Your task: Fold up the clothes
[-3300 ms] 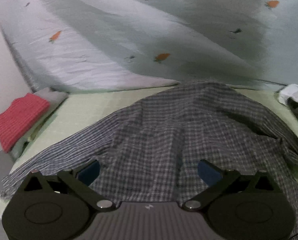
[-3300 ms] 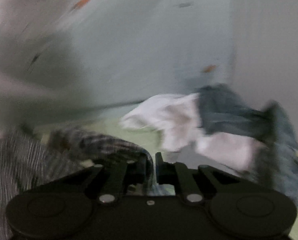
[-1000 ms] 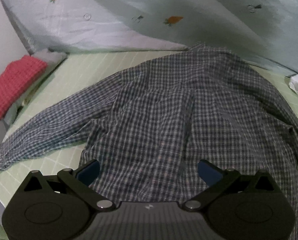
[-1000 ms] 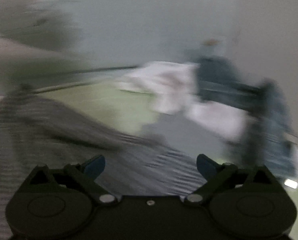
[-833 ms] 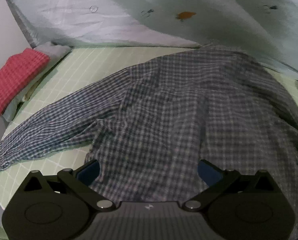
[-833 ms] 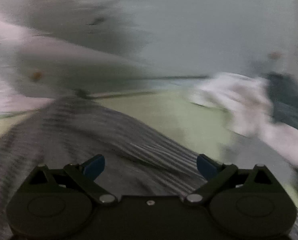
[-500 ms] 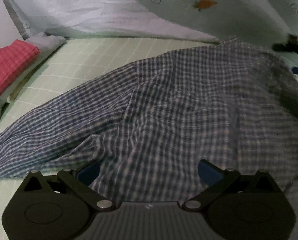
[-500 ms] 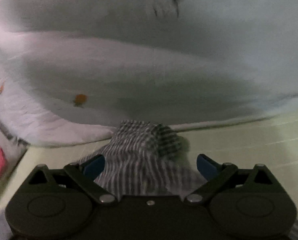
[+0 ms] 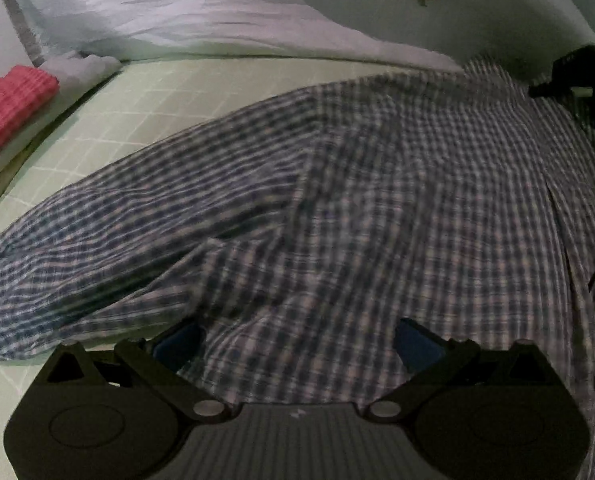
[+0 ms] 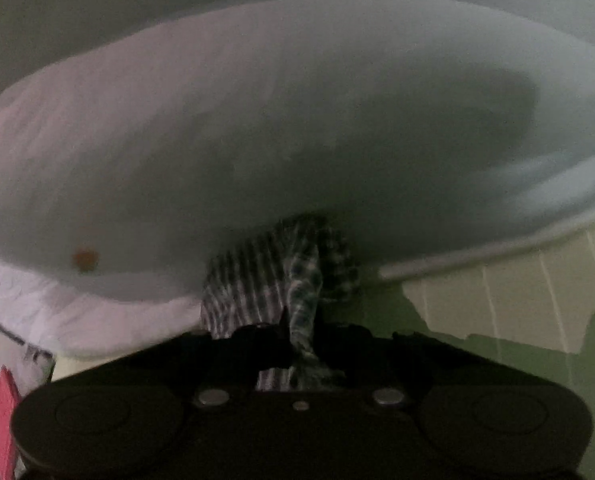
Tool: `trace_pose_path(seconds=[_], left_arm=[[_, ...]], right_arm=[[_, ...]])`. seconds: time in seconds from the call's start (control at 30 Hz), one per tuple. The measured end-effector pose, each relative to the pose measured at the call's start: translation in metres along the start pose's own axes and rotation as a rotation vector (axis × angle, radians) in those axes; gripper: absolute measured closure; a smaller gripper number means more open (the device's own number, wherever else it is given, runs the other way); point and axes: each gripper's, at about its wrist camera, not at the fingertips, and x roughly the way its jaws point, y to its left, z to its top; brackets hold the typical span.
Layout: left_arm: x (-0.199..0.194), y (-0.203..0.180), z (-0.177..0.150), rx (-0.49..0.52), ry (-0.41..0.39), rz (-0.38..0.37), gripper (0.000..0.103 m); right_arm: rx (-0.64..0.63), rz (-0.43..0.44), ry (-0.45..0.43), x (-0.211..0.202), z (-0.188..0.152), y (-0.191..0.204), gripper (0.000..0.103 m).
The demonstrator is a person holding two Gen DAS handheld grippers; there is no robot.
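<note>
A blue and white checked cotton shirt (image 9: 377,208) lies spread out on the pale green squared mat. One long sleeve (image 9: 97,248) stretches off to the left, flat but wrinkled. At the far end, a bunch of the same checked cloth (image 10: 297,280) is lifted up and pinched tight.

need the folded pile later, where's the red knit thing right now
In the left wrist view the red knit item lies at the far left edge, on pale folded cloth beside the green grid mat, left of the plaid shirt.
</note>
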Motion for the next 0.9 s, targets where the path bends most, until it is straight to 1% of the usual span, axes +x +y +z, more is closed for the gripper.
trace_pose_path(seconds=[0.1,0.2,0.37,0.43,0.47,0.5,0.53,0.57,0.63,0.7,0.77,0.8,0.87,0.9], left_arm=[[0.006,0.005,0.003,-0.02,-0.03,0.001,0.0],[0.01,0.006,0.009,-0.011,-0.059,0.005,0.0],[0.01,0.006,0.012,-0.009,-0.068,0.004,0.0],[0.003,0.006,0.011,-0.005,-0.067,0.011,0.0],[-0.002,0.006,0.011,-0.002,-0.071,0.013,0.0],[-0.008,0.007,0.011,0.001,-0.085,0.012,0.0],[-0.015,0.009,0.01,0.004,-0.099,0.011,0.0],[-0.022,0.01,0.01,0.007,-0.113,0.009,0.0],[-0.04,0.013,0.007,0.012,-0.132,0.005,0.0],[-0.06,0.016,0.001,0.016,-0.149,-0.002,0.0],[-0.078,0.018,-0.009,0.028,-0.156,-0.013,0.0],[-0.086,0.02,-0.015,0.037,-0.152,-0.015,0.0],[-0.1,0.022,-0.03,0.057,-0.145,-0.011,0.0],[-0.107,0.023,-0.037,0.065,-0.14,-0.006,0.0]], right_arm=[[-0.015,-0.016,0.002,0.013,0.001,0.0,0.097],[-0.029,-0.028,0.003,0.023,0.0,0.0,0.097],[-0.085,-0.046,0.012,0.025,-0.003,0.007,0.096],[-0.144,-0.075,0.037,0.02,-0.001,0.016,0.081],[-0.177,-0.079,0.026,0.01,-0.002,0.021,0.055],[-0.212,-0.081,0.005,-0.003,-0.003,0.026,0.024],[-0.248,-0.075,-0.022,-0.019,-0.005,0.03,0.012],[-0.275,-0.063,-0.039,-0.037,-0.009,0.033,0.003],[-0.312,-0.028,-0.05,-0.075,-0.02,0.033,0.004],[-0.349,-0.033,-0.078,-0.119,-0.042,0.03,0.003],[-0.374,-0.071,-0.101,-0.161,-0.072,0.022,0.001],[-0.377,-0.095,-0.107,-0.181,-0.089,0.012,0.001],[-0.357,-0.168,-0.096,-0.219,-0.123,-0.014,0.001],[-0.333,-0.209,-0.084,-0.237,-0.145,-0.026,0.001]])
